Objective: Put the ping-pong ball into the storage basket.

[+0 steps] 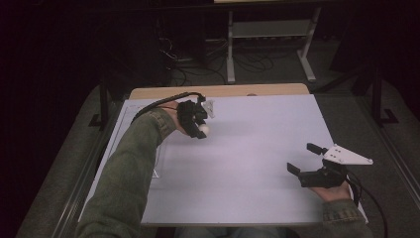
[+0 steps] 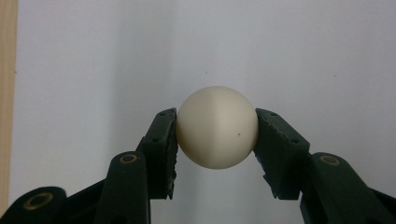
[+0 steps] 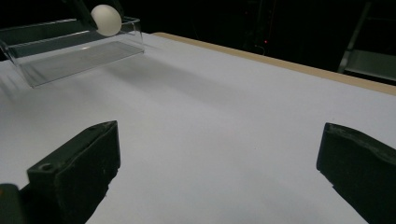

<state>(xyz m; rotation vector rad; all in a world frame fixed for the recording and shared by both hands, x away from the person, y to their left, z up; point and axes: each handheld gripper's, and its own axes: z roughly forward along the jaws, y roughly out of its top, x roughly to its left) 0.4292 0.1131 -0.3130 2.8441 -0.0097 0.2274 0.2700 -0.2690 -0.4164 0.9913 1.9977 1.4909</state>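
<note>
Your left gripper [image 1: 202, 127] has its jaws clamped on a white ball [image 2: 217, 127], one pad pressed to each side of it, so that's a solid grip. From above, the ball [image 1: 203, 129] sits at the tip of that gripper over the far left part of the white table [image 1: 247, 163], held up off the surface. In the right gripper view you can see the ball [image 3: 106, 19] hanging right at a clear box [image 3: 70, 49] on the table; can't tell if it's above the box or just behind it. Your right gripper [image 1: 303, 158] is well apart near the right edge, jaws spread wide with nothing between them.
</note>
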